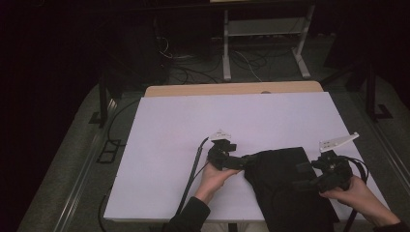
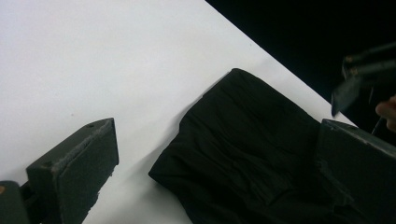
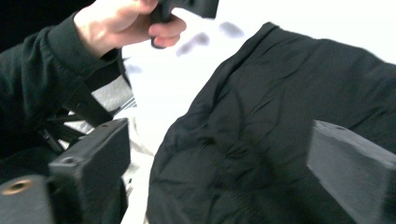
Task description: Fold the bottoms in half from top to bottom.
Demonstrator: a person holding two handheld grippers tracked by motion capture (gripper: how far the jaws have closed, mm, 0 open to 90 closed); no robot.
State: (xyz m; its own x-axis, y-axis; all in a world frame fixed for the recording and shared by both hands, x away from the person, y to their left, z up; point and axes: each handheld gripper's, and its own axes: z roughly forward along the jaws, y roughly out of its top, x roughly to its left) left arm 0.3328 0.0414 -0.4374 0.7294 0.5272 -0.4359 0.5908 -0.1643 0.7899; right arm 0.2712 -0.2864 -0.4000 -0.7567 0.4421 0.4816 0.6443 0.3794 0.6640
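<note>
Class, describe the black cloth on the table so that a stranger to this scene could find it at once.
Start at the white table and go to its near right corner. There, between the left gripper and the right gripper, lies the black cloth, folded and wrinkled, reaching the near edge. It is the one soft, dark thing lying flat on the white top.

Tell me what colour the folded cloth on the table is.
Plain black, no pattern; the folded cloth shows best in the left gripper view, against the white table.
</note>
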